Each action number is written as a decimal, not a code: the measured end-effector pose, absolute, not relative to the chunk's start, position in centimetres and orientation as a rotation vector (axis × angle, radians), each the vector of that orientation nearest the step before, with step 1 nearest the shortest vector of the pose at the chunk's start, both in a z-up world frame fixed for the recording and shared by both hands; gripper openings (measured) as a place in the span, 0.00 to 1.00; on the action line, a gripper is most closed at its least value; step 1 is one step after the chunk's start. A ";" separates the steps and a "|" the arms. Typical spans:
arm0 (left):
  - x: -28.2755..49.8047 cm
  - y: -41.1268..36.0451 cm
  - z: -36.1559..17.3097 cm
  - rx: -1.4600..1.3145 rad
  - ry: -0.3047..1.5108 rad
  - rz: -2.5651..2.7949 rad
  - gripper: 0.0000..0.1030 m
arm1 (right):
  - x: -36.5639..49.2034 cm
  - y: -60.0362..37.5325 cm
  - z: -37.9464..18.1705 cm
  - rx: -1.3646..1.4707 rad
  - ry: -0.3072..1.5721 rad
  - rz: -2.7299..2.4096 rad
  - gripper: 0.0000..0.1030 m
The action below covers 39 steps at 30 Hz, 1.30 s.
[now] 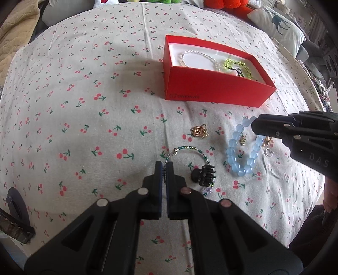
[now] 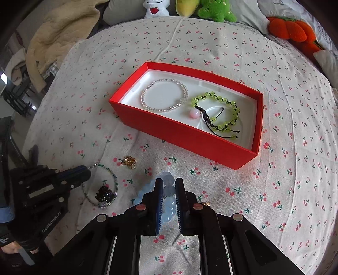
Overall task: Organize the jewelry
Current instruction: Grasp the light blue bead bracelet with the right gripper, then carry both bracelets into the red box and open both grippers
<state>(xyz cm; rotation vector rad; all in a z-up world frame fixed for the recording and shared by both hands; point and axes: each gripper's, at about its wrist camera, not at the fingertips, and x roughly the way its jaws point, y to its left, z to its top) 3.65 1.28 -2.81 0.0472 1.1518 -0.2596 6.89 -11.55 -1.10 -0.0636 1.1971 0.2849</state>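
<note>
A red box (image 2: 186,135) (image 1: 213,93) holds a clear bead bracelet (image 2: 164,98), a green bead bracelet (image 2: 217,112) and a pink bead (image 2: 194,114). On the cloth lie a blue bead bracelet (image 1: 243,154) (image 2: 166,186), a green thin-bead bracelet (image 1: 190,150) (image 2: 105,186), a black claw clip (image 1: 203,175) (image 2: 104,193) and a gold piece (image 1: 199,131) (image 2: 128,161). My left gripper (image 1: 164,167) (image 2: 84,171) is shut on the thin bracelet's clasp end. My right gripper (image 2: 169,184) (image 1: 256,124) is closed around the blue bracelet's far beads.
Small gold and silver charms (image 1: 267,146) lie right of the blue bracelet. Plush toys (image 2: 215,10) and pillows (image 1: 276,21) line the far edge of the cherry-print cloth (image 1: 84,105). A beige blanket (image 2: 61,31) lies at far left.
</note>
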 end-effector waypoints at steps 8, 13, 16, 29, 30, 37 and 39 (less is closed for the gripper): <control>3.4 0.7 0.0 0.017 1.089 -0.302 0.03 | 5.3 -13.6 2.1 -0.002 1.124 0.318 0.11; 3.4 0.3 1.5 -0.009 1.054 -0.321 0.03 | 4.2 -14.2 4.2 0.021 1.075 0.325 0.11; 3.4 0.2 2.2 -0.021 1.039 -0.328 0.03 | 4.1 -14.6 5.0 0.037 1.053 0.325 0.11; 4.3 0.2 4.7 -0.095 0.981 -0.339 0.03 | 4.5 -16.6 6.8 0.108 1.010 0.296 0.11; 4.5 0.2 5.0 -0.100 0.973 -0.342 0.03 | 4.6 -16.9 6.9 0.118 1.007 0.291 0.11; 6.0 -0.4 7.2 -0.174 0.920 -0.371 0.03 | 5.6 -17.9 8.4 0.158 0.956 0.282 0.11; 6.6 -0.9 7.5 -0.190 0.908 -0.378 0.03 | 6.0 -18.1 8.7 0.167 0.941 0.273 0.11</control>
